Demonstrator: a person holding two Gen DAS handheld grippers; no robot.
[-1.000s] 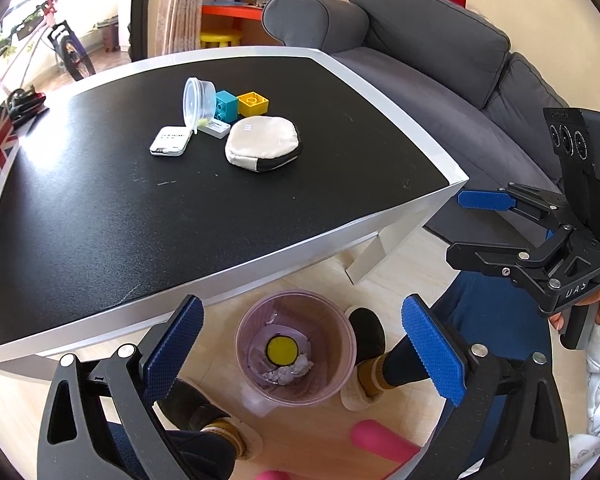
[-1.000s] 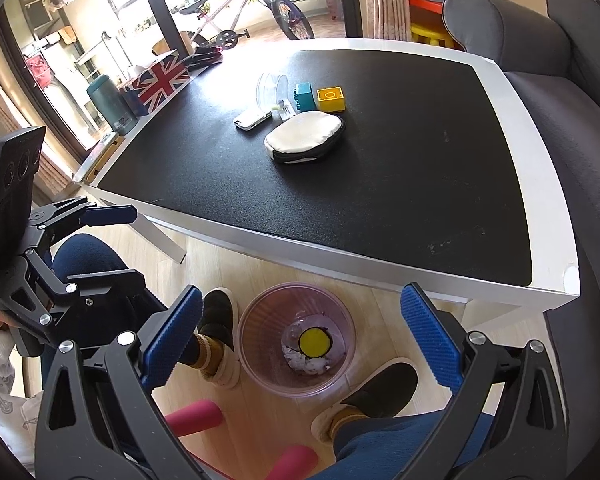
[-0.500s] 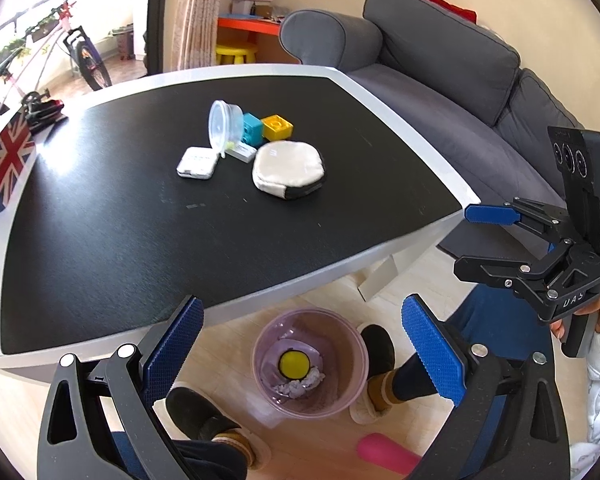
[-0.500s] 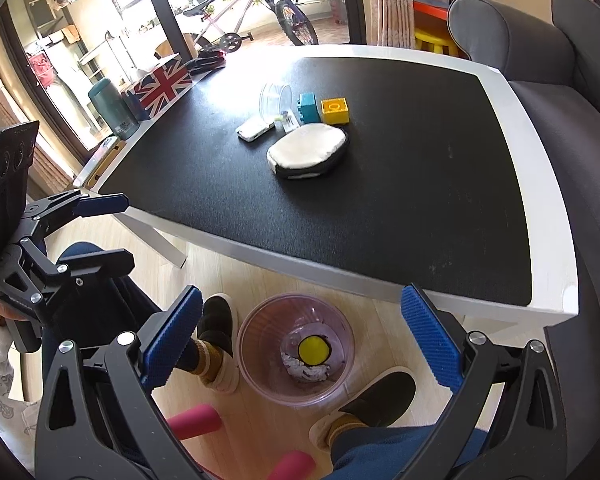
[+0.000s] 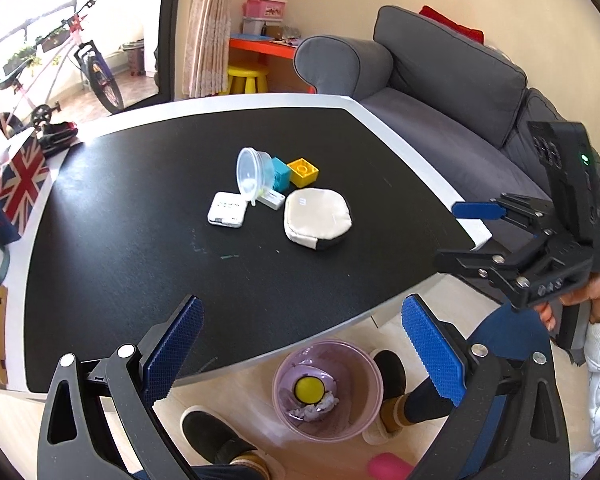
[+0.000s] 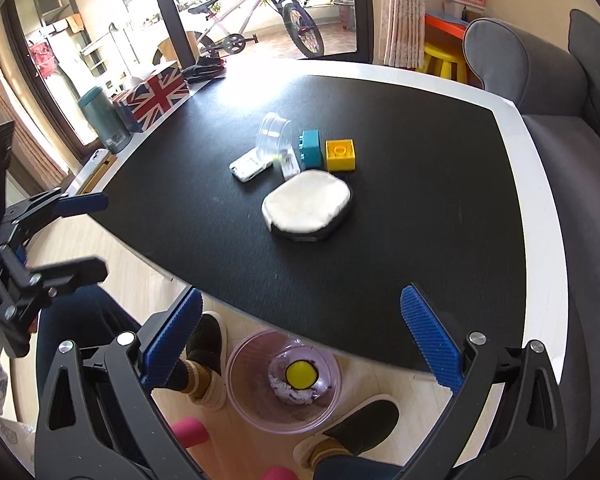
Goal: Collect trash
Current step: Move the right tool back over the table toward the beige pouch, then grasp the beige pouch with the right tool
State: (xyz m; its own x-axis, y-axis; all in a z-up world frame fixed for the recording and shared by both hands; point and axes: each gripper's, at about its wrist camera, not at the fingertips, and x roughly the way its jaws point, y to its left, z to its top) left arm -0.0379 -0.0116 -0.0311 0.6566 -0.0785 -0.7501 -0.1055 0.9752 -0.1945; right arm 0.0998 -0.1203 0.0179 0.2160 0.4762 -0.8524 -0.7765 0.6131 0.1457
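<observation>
A pink trash bin (image 5: 327, 390) stands on the floor under the table's near edge, with a yellow ball (image 5: 309, 389) and crumpled paper inside; it also shows in the right wrist view (image 6: 283, 380). On the black table (image 5: 120, 260) lie a tipped clear plastic cup (image 5: 250, 174), a white box (image 5: 227, 214), a small white packet (image 5: 273, 199), a teal block (image 5: 280, 173), a yellow block (image 5: 304, 171) and a white pouch (image 5: 318, 218). My left gripper (image 5: 300, 352) is open and empty above the bin. My right gripper (image 6: 300, 350) is open and empty beside it.
A grey sofa (image 5: 440, 92) stands right of the table. A Union Jack box (image 6: 156, 94) and a teal flask (image 6: 104, 118) sit at the table's far left edge. The person's feet (image 5: 220, 436) flank the bin. A bicycle (image 6: 256, 24) stands behind.
Both grippers have risen and tilted up toward the table; the bin has slid lower in both views and more tabletop shows. Both stay open and empty.
</observation>
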